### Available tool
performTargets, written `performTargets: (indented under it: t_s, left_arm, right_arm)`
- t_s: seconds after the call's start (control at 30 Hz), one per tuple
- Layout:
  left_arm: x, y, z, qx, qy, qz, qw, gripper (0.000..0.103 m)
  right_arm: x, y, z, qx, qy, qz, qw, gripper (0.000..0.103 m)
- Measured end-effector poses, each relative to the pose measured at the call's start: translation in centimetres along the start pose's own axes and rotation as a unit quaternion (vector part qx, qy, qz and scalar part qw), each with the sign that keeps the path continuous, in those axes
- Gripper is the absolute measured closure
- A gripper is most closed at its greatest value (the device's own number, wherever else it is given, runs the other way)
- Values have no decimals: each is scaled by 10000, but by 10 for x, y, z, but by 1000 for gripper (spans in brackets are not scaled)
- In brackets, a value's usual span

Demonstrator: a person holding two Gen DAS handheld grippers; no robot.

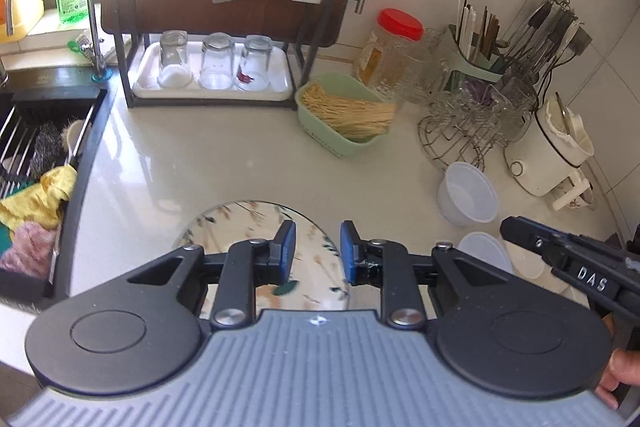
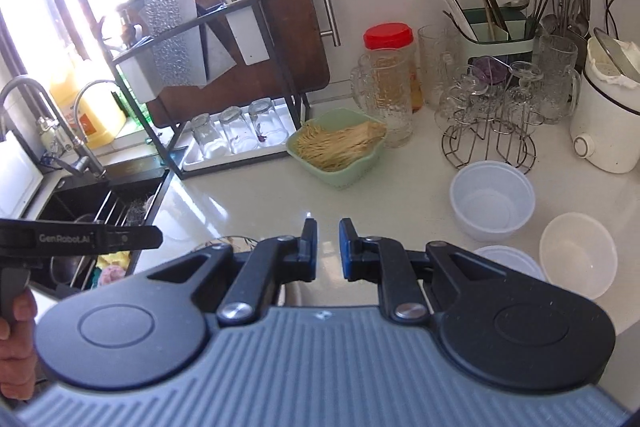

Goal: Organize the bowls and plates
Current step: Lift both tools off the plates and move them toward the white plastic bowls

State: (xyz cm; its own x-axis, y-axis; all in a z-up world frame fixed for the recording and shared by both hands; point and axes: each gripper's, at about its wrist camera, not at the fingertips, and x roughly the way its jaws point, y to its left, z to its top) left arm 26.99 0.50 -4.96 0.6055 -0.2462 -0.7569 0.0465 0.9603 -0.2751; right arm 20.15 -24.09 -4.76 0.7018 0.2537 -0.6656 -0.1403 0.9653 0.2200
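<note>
A patterned glass plate (image 1: 240, 227) lies on the white counter right under my left gripper (image 1: 318, 253), which is open and empty above it. A white plastic bowl (image 1: 468, 193) stands upright to the right, and a second bowl (image 1: 486, 251) sits nearer, partly behind my hardware. In the right wrist view the deep white bowl (image 2: 492, 199), a translucent bowl (image 2: 578, 253) and a low bowl (image 2: 508, 259) sit to the right of my right gripper (image 2: 328, 251), which is open and empty over the counter. The plate edge (image 2: 228, 241) barely shows there.
A green basket of sticks (image 1: 346, 115) sits mid-counter. A black rack with a tray of upturned glasses (image 1: 212, 67) stands behind. Glass mugs on wire stands (image 2: 488, 107), a red-lidded jar (image 2: 390, 67), a utensil holder and a white kettle (image 2: 608, 115) crowd the right. The sink (image 1: 36, 155) lies left.
</note>
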Motion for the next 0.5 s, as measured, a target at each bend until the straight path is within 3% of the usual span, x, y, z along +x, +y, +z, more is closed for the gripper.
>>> performTargets:
  t_s: [0.33,0.5]
  left_arm:
    - [11,-89,-37,-20,-102,81,9999,76]
    - [22,-118,-49,-49,16,-64,10000,76]
  right_arm:
    - [-25,-76,-16,-201,34,141,9997,88]
    - [-33,-103,-24,-152,61,118,9998,88]
